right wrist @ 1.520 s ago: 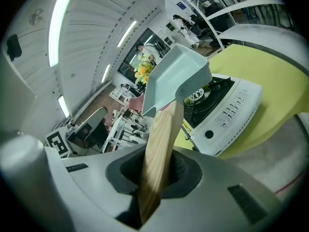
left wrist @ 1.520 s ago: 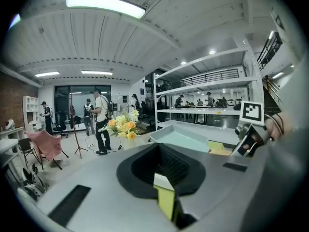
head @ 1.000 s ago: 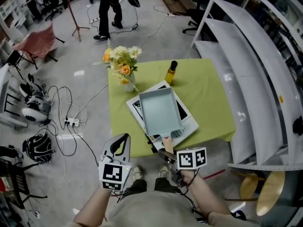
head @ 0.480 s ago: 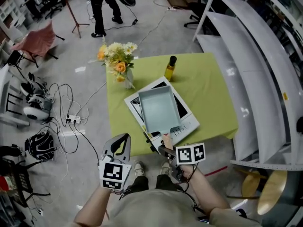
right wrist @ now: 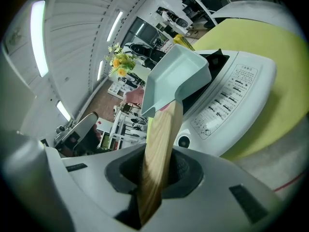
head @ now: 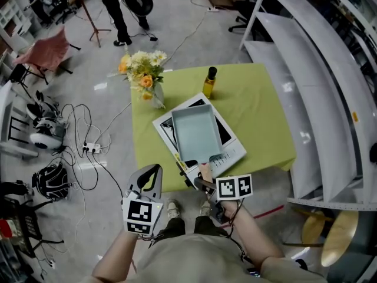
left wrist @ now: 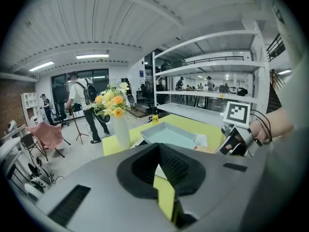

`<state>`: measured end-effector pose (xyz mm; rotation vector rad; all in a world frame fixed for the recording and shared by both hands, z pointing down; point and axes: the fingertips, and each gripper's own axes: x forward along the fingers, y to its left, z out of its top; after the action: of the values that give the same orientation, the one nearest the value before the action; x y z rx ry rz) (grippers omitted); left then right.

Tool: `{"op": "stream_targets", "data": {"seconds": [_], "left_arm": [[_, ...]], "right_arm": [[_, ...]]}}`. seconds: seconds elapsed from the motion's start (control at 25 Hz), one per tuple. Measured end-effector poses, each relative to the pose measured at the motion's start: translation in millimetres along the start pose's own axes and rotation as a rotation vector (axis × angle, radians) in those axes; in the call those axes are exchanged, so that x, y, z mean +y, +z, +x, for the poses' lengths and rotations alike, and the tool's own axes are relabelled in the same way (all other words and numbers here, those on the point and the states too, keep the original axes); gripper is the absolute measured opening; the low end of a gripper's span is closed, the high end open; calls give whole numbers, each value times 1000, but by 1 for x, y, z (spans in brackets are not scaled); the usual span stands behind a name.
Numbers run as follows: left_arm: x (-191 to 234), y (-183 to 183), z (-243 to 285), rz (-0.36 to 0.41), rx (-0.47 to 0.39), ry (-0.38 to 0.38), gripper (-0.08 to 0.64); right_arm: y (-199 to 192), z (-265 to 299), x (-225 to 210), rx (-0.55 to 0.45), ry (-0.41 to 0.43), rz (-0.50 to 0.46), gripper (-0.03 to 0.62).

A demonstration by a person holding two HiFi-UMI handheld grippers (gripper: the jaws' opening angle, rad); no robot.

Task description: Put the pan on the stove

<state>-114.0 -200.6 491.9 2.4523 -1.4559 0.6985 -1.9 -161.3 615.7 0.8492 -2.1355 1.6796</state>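
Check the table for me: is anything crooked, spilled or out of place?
The stove sits turned at an angle to the edges of the table, and the pan on it follows that slant. The vase of flowers stands close to the table's left edge. Nothing looks spilled or damaged.

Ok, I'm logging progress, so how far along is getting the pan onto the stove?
Done: the pan sits on the stove. In hand: the right gripper has the handle between its jaws, which have just eased open slightly. Left to do: letting go and pulling back. The left gripper holds nothing.
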Motion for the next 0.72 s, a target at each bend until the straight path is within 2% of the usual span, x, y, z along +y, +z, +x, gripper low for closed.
{"op": "stream_targets", "data": {"seconds": [0.08, 0.2, 0.36, 0.52, 0.72], "left_arm": [[-3, -1, 0, -8, 0, -1, 6], [-7, 0, -4, -9, -2, -3, 6], [-10, 3, -8, -3, -10, 0, 6], [-11, 12, -14, -2, -31, 7, 6], [-10, 27, -24, 7, -61, 20, 6]], "right_arm": [[5, -1, -1, -22, 5, 6, 99], [14, -5, -2, -72, 10, 11, 208], [23, -18, -7, -93, -55, -66, 296], [38, -42, -3, -147, -102, -138, 297], [56, -74, 14, -223, -130, -235, 213]]}}
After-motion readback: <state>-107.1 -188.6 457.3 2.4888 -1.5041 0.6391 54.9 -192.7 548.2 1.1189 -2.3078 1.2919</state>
